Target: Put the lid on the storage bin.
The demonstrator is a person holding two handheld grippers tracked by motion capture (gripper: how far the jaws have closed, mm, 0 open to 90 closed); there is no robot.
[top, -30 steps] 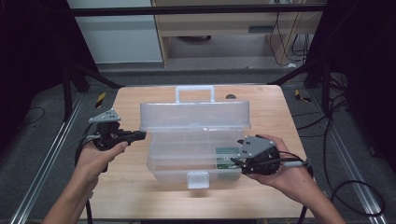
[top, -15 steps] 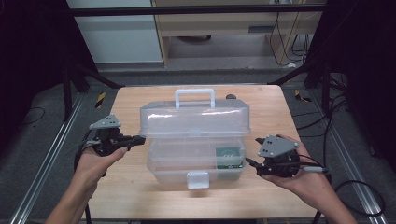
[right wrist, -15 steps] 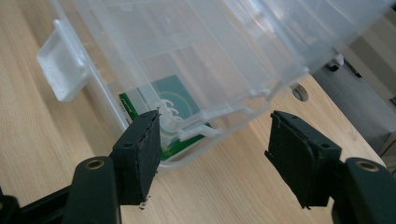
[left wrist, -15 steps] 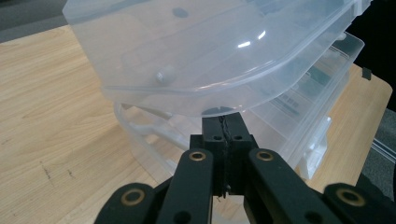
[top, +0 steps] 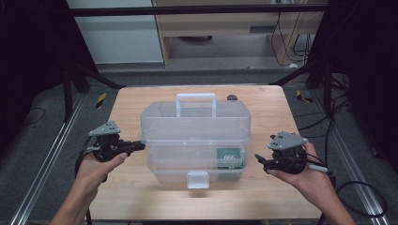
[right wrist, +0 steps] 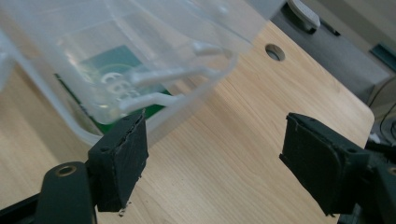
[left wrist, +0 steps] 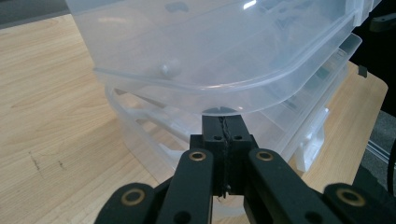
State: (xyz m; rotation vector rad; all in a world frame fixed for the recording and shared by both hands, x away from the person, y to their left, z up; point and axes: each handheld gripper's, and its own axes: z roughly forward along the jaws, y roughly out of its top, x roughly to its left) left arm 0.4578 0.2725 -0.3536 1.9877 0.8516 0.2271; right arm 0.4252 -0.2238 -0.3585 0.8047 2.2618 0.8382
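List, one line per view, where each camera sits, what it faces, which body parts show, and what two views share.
High view: above the near table edge, looking down on the clear box; both forearms, left tongs and right tongs show.
Left gripper view: rides the shut tongs, facing the box's end.
Right gripper view: rides the open tongs, facing the box's corner and the table.
Shared: the green card.

A small dark knob (top: pixel 232 97) sits near the far edge of the wooden surface (top: pixel 141 101). Beyond it stands a pale cabinet (top: pixel 220 28). Cables (top: pixel 286 33) hang beside that.
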